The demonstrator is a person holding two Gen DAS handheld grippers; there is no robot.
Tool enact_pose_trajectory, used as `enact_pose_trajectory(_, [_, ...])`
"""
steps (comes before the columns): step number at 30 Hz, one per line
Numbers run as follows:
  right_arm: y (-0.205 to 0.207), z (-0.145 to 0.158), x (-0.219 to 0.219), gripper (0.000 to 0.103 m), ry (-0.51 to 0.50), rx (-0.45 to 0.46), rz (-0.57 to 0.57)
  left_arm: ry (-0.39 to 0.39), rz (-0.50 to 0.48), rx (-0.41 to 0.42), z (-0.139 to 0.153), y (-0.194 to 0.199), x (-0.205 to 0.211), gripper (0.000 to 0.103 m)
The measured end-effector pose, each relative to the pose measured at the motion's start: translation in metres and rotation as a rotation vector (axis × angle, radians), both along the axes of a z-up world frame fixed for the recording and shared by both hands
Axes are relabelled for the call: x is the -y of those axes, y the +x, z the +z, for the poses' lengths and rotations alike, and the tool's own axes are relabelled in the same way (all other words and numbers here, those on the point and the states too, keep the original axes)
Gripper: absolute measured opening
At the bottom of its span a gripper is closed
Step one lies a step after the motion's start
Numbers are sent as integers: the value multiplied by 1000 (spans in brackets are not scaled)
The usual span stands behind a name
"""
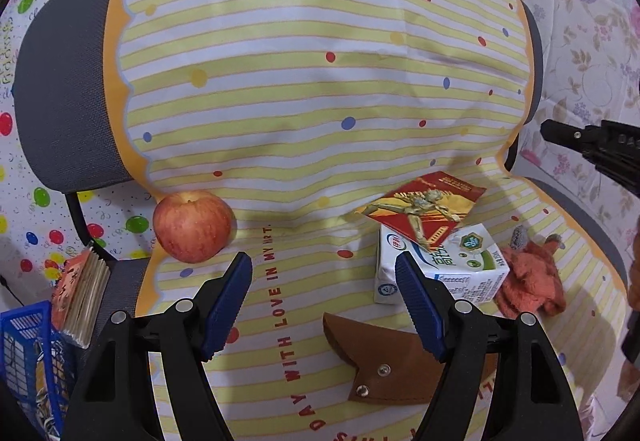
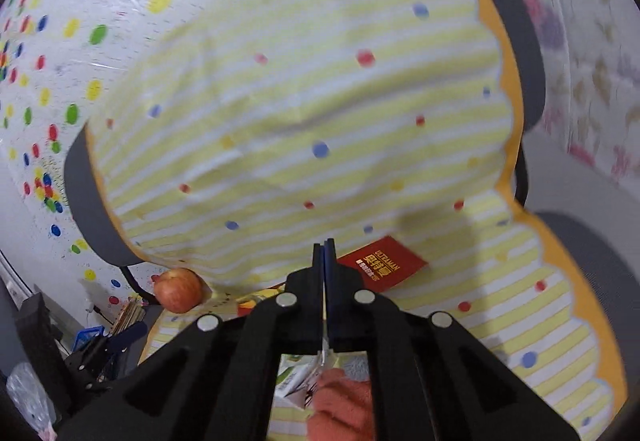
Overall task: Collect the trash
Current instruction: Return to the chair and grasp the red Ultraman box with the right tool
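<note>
While left gripper (image 1: pixel 324 305) hovers above seat, best next step, by judgement: centre pads on milk carton (image 1: pixel 440 269) before closing; avoid apple (image 1: pixel 193 225), not trash.

Near to far, left wrist view: jaws wide apart, holding nothing, touching nothing; brown leather sheath (image 1: pixel 384 365) at 5 o'clock of gap; carton at 2 o'clock, red Ultraman packet (image 1: pixel 424 207) atop it; orange cloth (image 1: pixel 532 277) at 3 o'clock; striped cover (image 1: pixel 320 81) behind.

Right gripper (image 2: pixel 323 253): pads pressed together; thin foil scrap (image 2: pixel 323 355) seemingly pinched between them, uncertain.
</note>
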State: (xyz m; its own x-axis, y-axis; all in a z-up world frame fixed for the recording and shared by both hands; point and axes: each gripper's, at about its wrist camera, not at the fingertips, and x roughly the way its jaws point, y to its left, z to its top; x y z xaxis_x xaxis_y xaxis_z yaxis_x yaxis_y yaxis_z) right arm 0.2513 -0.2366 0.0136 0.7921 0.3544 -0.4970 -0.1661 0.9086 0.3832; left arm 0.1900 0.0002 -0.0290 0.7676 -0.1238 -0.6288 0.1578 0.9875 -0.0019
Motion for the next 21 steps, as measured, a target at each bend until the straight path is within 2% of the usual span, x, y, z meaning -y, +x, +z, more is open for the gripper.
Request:
enact_pose_trajectory(1, [0,0,-1,2,14,-37,30,7,3,3,2,-2,1,74])
enact_pose_trajectory(2, [1,-3,-1,8,23,-63,44,12,5,3,4,-3,3,74])
enact_pose_trajectory(3, [3,-10,-3,20,19,-101,55,16,6,4,5,-4,4,74])
enact_pose_trajectory(4, [4,-16,-2,58,6,-121,54,17,6,8,6,-4,5,74])
enact_pose_trajectory(5, [7,-22,-6,73,-7,-136,48,19,6,11,7,-4,7,74])
enact_pose_trajectory(9, [25,-60,-5,72,51,-267,44,24,3,7,6,0,10,74])
enact_pose_trajectory(10, [34,-70,-5,67,77,-301,39,28,2,2,4,3,11,74])
enact_pose_trajectory(11, [34,-70,-5,60,77,-301,39,29,1,1,4,6,11,74])
enact_pose_trajectory(12, [40,-75,-7,58,87,-318,35,33,-1,0,4,10,12,74])
enact_pose_trajectory(21, [84,-109,-19,58,198,-425,4,33,-12,-7,-2,37,11,74])
